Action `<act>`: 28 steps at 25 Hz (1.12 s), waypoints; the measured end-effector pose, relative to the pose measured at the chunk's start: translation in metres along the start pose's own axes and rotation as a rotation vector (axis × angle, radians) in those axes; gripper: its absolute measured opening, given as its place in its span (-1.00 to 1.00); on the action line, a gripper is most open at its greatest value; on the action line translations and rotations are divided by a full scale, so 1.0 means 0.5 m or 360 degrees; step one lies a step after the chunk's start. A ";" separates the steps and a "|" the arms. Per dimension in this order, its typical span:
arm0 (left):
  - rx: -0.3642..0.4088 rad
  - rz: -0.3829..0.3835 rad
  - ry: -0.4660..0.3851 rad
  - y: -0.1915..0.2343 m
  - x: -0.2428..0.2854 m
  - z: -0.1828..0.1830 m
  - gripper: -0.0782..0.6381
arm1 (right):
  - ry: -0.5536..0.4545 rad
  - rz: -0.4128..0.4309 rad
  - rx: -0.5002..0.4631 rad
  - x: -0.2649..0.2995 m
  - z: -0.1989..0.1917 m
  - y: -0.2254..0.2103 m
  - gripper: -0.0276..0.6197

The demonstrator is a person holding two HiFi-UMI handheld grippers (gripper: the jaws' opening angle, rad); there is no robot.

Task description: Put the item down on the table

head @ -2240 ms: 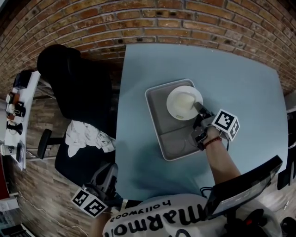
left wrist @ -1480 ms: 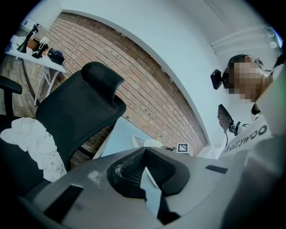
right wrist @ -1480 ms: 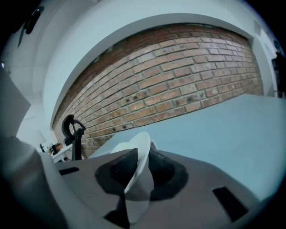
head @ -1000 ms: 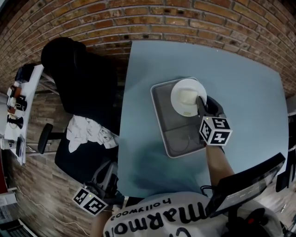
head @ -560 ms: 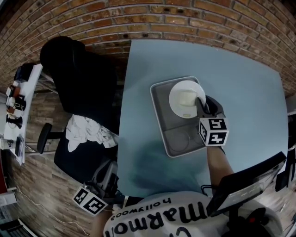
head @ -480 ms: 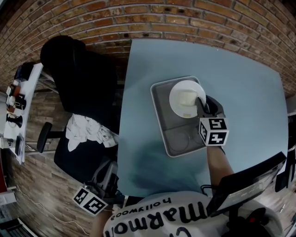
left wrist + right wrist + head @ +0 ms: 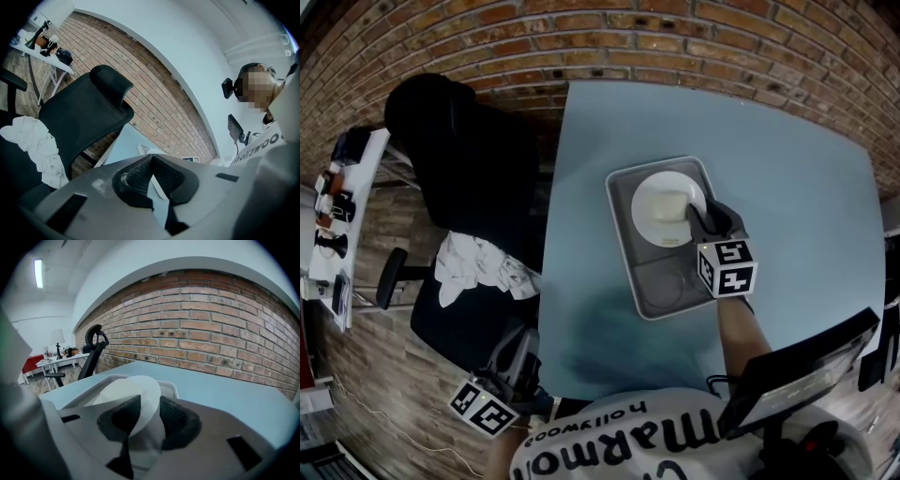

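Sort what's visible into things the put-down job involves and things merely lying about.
Job: white plate, rim between the jaws of the right gripper, which have just been opening; grey tray under it; blue table.
Lying about: black chair; white cloth; shut, empty left gripper.

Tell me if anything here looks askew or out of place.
The white plate looks tilted in the grey tray, its near rim raised between the jaws of the right gripper, which have just been opening. Nothing else on the table stands out.
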State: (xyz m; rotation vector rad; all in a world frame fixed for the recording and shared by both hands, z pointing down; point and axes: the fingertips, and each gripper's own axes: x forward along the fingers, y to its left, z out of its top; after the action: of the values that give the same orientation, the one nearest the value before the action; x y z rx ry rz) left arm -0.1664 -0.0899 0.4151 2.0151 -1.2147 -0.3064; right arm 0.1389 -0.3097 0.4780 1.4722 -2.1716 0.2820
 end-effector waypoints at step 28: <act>0.0022 0.0005 -0.0015 -0.012 -0.005 0.002 -0.76 | 0.0119 0.0264 -0.0511 0.007 -0.033 0.073 -0.62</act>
State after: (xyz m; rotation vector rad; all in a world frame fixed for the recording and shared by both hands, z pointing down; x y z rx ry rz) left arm -0.1643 -0.0865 0.4101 2.0258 -1.2286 -0.3072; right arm 0.1093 -0.2910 0.4977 1.0918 -2.1623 0.0394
